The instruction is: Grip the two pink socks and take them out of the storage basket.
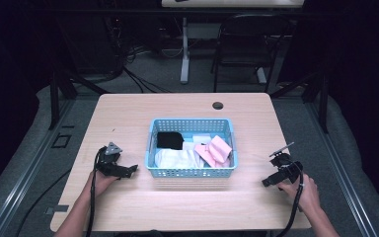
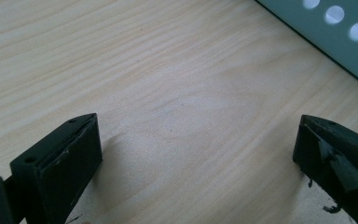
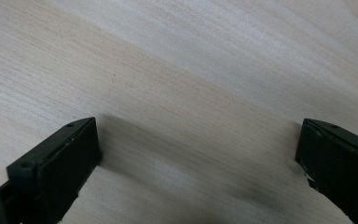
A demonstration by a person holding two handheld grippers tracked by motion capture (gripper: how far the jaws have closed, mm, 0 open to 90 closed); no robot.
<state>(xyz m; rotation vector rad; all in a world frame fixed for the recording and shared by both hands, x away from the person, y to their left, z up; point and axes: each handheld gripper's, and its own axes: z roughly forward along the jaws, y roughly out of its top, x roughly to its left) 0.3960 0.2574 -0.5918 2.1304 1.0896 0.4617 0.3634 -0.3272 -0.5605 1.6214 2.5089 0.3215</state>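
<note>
Sitting in the middle of the table (image 1: 128, 111) is a blue perforated basket (image 1: 191, 172), and everything else I place from it. Inside lie folded cloths: a black one (image 1: 170, 140) at the far left corner, a white one (image 1: 176, 159) along the near left wall, a pink one (image 1: 214, 150) toward the right, partly lapping over the white. The left gripper (image 1: 132, 169) rests on the wood just left of the basket's near corner, its jaws spread wide with nothing between them; in the left gripper view the basket wall (image 2: 335, 37) sits close ahead at the upper right. The right gripper (image 1: 266, 182) lies to the right of the basket, a little farther off than the left one, jaws likewise wide apart over bare wood. The cloths look soft, light and limp, so I'd judge they will sag and unfold when lifted; a pinch on a raised fold or a free edge, such as the pink one's upturned top layer, should hold better than a grab at flat fabric. The basket itself looks like light plastic and might slide if tugged.
</note>
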